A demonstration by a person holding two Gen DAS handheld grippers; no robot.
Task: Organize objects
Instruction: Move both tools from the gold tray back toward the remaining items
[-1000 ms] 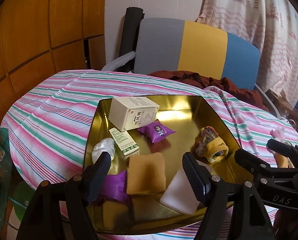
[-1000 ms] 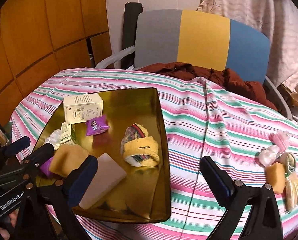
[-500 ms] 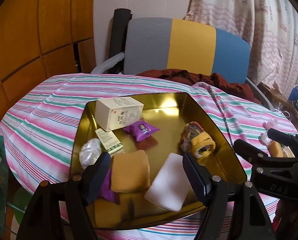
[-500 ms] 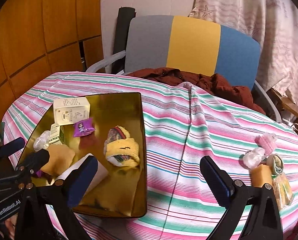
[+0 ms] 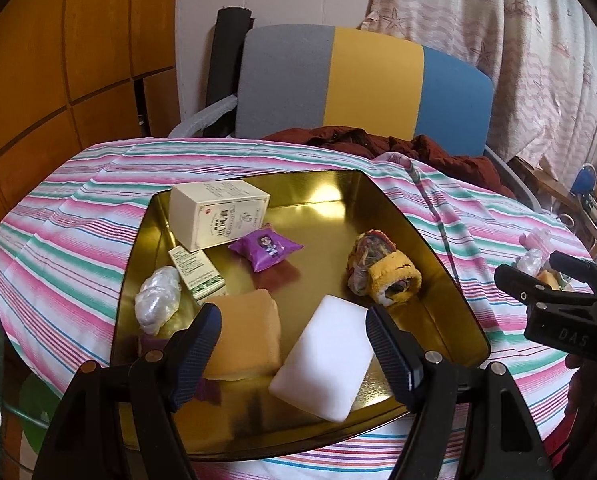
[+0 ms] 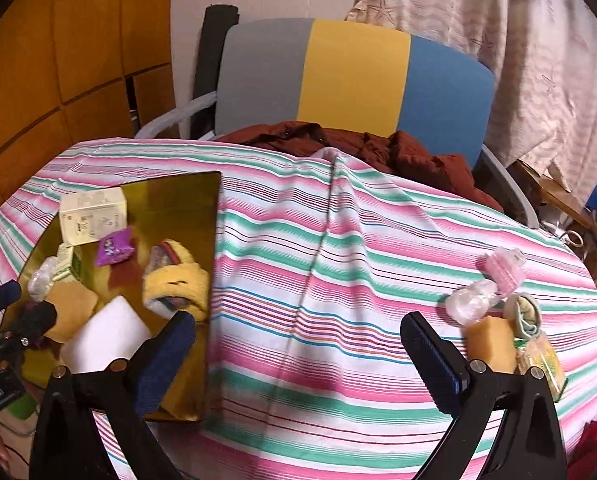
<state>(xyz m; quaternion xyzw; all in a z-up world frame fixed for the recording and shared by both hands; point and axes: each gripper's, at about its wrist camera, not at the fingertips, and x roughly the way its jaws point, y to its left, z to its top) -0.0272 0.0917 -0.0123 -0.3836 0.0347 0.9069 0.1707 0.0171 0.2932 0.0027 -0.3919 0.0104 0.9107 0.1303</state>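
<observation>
Left wrist view shows the left gripper (image 5: 292, 342) with jaws wide and empty, the white block (image 5: 324, 362) and orange sponge (image 5: 246, 338) lying between them in the gold tray (image 5: 450, 276). The right gripper (image 6: 298, 344), jaws also wide, hovers over the striped counter; loose items (image 6: 498, 320) sit just right of its right jaw. Closing there risks scattering that crowded pile.

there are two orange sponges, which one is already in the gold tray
The sponge beside the white block, just ahead of the left gripper. The other sponge lies on the striped cloth, in the pile by the right gripper.
</observation>
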